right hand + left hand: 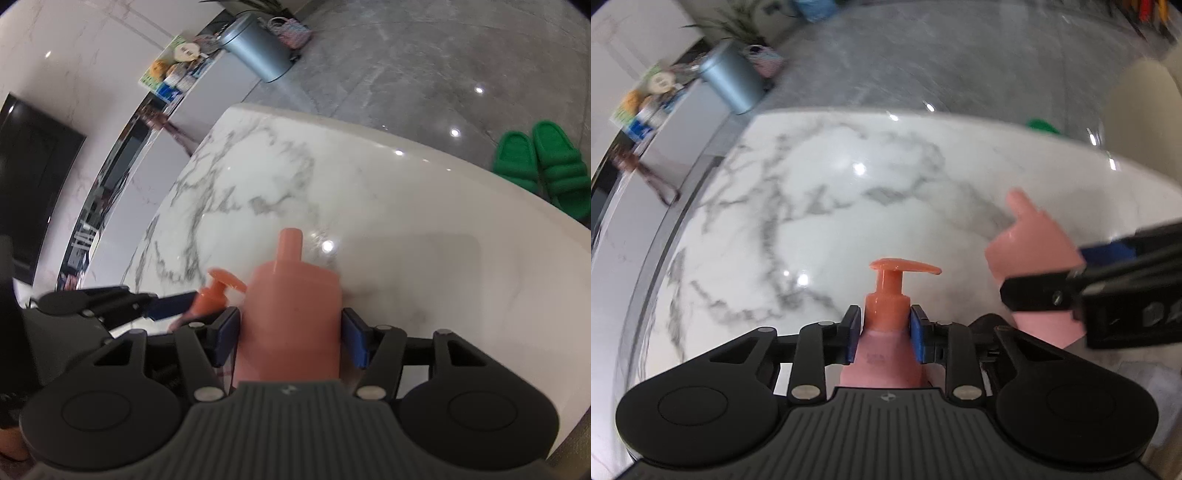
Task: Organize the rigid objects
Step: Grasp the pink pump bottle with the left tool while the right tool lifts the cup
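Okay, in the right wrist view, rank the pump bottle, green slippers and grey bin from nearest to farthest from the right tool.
1. Pump bottle, just left of the right tool.
2. Green slippers, on the floor, upper right.
3. Grey bin, far across the floor, top centre.

The table [820, 192] is white marble with grey veins. The pump [890, 280] is orange, its bottle [882, 362] pink; the flask [291, 306] salmon, the slippers [543, 166] green.

Lighting, as I see it: bright, even, overhead; small white glare spots on the marble table [820, 192]. Beyond its far edge, motion blur and strong fisheye curving.
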{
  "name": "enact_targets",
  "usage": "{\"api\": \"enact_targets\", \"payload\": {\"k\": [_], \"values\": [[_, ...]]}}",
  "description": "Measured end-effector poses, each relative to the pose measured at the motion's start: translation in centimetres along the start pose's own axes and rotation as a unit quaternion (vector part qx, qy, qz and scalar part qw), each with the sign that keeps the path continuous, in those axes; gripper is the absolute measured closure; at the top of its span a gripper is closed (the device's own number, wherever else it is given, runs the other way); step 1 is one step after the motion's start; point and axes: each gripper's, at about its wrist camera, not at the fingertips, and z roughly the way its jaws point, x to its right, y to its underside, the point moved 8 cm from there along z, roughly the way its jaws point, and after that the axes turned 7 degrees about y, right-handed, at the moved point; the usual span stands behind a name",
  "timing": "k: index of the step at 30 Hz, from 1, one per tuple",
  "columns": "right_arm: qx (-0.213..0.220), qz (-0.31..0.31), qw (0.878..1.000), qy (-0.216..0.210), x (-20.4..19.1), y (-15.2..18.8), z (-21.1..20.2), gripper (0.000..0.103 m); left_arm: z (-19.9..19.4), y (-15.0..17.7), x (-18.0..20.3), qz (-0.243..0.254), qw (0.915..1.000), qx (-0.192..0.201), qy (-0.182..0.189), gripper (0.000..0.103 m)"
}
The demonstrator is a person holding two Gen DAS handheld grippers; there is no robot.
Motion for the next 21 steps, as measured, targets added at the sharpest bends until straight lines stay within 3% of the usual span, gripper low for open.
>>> {"api": "enact_targets", "payload": {"k": [7,14,21], "values": [[0.048,-0.072,0.996,-0.006,-1.9,0.2,-1.3,0.043,-5.4,0.8,-1.1,-0.068,0.9951,0.060,-0.039,0.074],[0.099,-0.140,0.984,-0.052,-4.8,1.2,-4.1,0.043,-13.1,2.5,-2.6,-0.172,0.9766,0.125,-0.032,0.074],[0.111,-0.190,0.971,-0.093,-8.2,3.6,-8.3,0.043,-21.6,6.2,-3.1,-0.210,0.9619,0.170,-0.043,0.074]]}}
